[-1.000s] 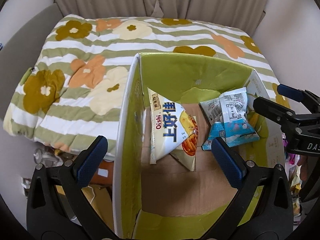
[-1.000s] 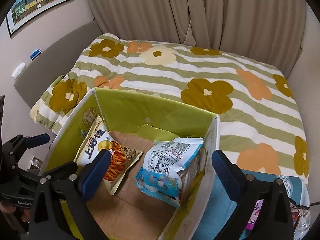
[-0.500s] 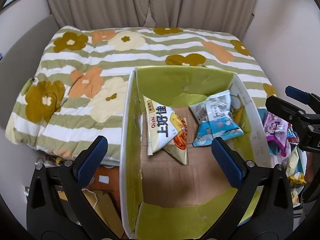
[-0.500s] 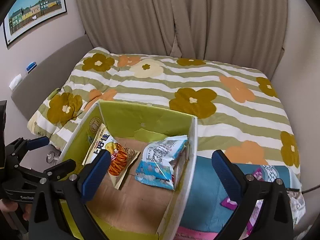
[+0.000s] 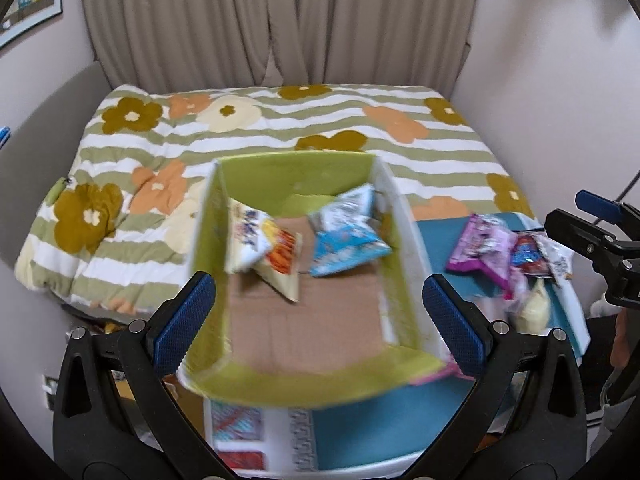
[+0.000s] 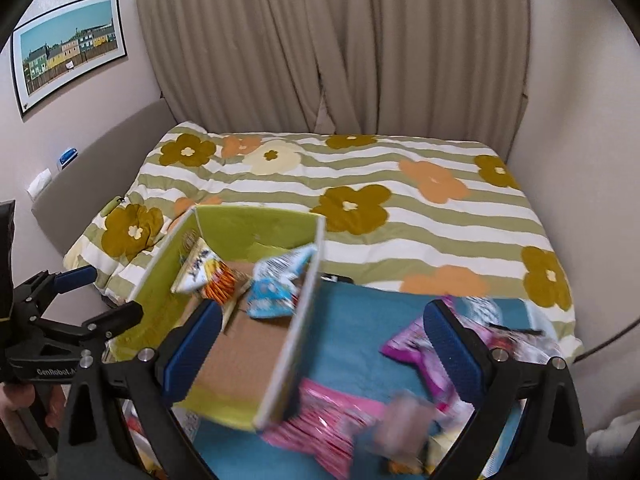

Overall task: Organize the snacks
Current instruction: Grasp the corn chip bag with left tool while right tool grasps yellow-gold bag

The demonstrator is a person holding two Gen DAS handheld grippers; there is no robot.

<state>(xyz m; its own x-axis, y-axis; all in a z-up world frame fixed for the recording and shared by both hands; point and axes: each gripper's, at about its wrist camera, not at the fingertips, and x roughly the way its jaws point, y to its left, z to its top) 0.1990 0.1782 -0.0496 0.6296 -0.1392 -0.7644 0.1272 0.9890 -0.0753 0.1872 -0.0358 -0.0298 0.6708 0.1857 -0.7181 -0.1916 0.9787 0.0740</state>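
Snacks sit in two places: we see a white-and-orange bag and a blue-and-white bag inside the green-lined box, leaning on its left and right walls, while a loose pile of purple, pink and red packets lies on the blue mat just right of the box. Our left gripper hangs over the box's near edge, fingers spread wide, holding nothing. Our right gripper hovers over the box's right wall and the mat, equally wide and empty. Beyond lie a flowered quilt and beige curtains.
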